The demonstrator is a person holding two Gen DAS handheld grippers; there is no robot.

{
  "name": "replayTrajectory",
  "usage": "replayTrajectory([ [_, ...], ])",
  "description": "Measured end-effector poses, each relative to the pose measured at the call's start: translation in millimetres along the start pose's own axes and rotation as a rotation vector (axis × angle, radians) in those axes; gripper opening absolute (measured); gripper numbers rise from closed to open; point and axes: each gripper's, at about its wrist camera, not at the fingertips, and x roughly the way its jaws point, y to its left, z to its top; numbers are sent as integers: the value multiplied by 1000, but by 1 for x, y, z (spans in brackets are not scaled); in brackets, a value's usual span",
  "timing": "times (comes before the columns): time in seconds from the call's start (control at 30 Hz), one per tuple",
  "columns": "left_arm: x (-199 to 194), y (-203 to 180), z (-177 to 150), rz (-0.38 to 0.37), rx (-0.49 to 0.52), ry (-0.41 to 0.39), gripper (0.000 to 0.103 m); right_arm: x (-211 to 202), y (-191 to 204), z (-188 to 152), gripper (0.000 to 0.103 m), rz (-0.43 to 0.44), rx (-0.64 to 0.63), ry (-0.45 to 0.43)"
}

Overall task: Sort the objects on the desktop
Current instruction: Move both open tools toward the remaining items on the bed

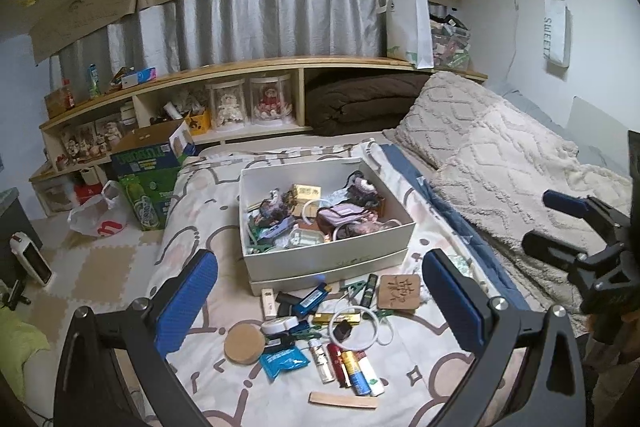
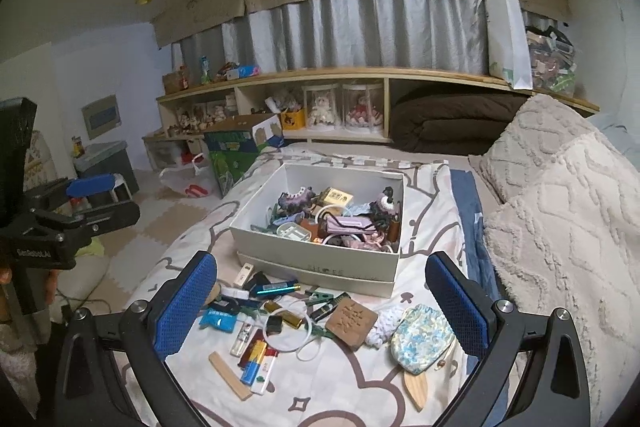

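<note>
A white box [image 1: 332,259] [image 2: 320,261] full of small trinkets stands on the patterned bedspread. In front of it lies a scatter of small things: lighters [image 1: 352,367] [image 2: 256,359], a square wooden coaster [image 1: 399,293] [image 2: 351,321], a round cork coaster [image 1: 245,343], a blue packet [image 1: 285,361] [image 2: 218,319], a white cord ring [image 1: 372,329] [image 2: 288,331], a flat wooden stick [image 1: 343,399] [image 2: 230,375] and a floral pouch [image 2: 422,337]. My left gripper [image 1: 320,303] hovers open above the scatter, empty. My right gripper [image 2: 322,303] is open and empty too, over the same pile.
A cream textured blanket [image 1: 500,155] [image 2: 560,211] is heaped on the right of the bed. Behind stands a wooden shelf unit [image 1: 260,67] with dolls and a brown duvet. Left of the bed, on the floor, are a green carton [image 1: 148,179] and a plastic bag [image 1: 98,215].
</note>
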Motion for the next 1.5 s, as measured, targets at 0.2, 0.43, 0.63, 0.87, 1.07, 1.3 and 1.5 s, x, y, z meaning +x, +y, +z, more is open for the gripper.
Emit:
replayTrajectory([
  [0.2, 3, 6, -14, 19, -1, -9, 103, 5, 0, -11, 103, -1, 12, -12],
  [0.43, 9, 11, -30, 28, -19, -10, 103, 17, -1, -28, 103, 4, 14, 5],
  [0.63, 20, 17, -43, 5, -62, 3, 103, 32, 3, -45, 103, 20, 6, 46],
  [0.87, 38, 19, -65, 27, -85, 57, 103, 55, 8, -73, 103, 34, -3, 125],
  [1.07, 53, 21, -85, 30, -118, 94, 103, 74, 16, -96, 103, 39, -42, 207],
  [1.3, 73, 18, -104, 28, -125, 156, 103, 100, 22, -121, 103, 3, -129, 291],
  [1.5, 81, 21, -108, 30, -147, 182, 103, 117, 29, -142, 103, 28, -186, 395],
])
